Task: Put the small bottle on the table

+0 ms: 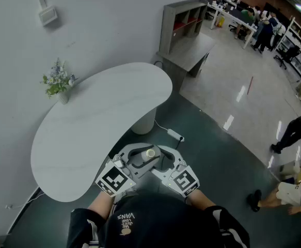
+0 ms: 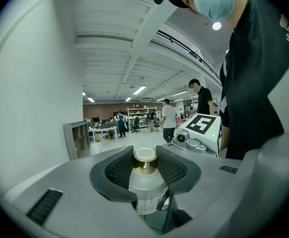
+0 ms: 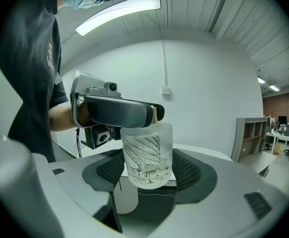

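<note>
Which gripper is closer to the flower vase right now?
Left. The left gripper is down-right of the flower vase in the head view; the right gripper lies farther right.

White curved bench (image 1: 98, 123) stands by the wall on one pedestal (image 1: 144, 122); a small vase of flowers (image 1: 59, 84) sits at its far left edge; on the dark floor (image 1: 212, 159), near the pedestal, lies a power strip (image 1: 175, 135).
</note>
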Motion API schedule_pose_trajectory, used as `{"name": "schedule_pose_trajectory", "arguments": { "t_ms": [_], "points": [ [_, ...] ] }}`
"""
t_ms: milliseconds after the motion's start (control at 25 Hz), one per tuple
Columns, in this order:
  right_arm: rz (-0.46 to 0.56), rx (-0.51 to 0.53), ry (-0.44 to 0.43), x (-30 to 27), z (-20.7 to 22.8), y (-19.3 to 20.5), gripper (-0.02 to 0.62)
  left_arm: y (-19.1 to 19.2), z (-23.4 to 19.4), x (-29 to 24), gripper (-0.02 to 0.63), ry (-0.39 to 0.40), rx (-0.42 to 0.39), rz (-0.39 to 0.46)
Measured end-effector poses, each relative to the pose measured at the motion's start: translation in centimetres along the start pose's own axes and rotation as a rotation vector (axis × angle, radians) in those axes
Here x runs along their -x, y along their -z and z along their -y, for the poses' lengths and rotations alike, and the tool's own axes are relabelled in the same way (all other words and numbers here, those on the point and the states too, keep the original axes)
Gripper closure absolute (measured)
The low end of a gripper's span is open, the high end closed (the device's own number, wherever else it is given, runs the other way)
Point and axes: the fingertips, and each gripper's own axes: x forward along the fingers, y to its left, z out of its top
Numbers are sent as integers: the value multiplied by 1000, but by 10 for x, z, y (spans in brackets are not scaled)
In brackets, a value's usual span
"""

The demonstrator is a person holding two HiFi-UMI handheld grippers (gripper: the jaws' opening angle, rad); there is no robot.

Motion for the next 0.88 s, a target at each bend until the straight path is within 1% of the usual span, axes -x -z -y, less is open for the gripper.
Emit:
{"name": "schedule_pose_trajectory", "arguments": {
  "t_ms": [80, 240, 440, 560, 680, 760, 880],
  "points": [
    [-2, 29, -8, 3, 2, 1, 328, -2, 1, -2, 446, -4, -2, 0],
    [-8, 37, -13, -1, 4, 2, 328, -1, -3, -2, 446, -6, 6, 4],
    [1, -10, -14, -22, 6, -7, 328, 0, -25, 8, 446, 9, 16, 11],
    [-11, -41, 15, -43, 10, -13, 327, 4, -44, 17, 446, 37, 19, 17],
    [5, -37, 48, -68, 15, -14, 327, 12, -65, 26, 446, 67, 10, 18],
    [19, -29, 65, -84, 18, -14, 328, 18, -77, 31, 446, 85, -10, 10],
    [11, -44, 80, -105, 23, -13, 327, 27, -96, 36, 446, 107, -17, -6]
  ]
}}
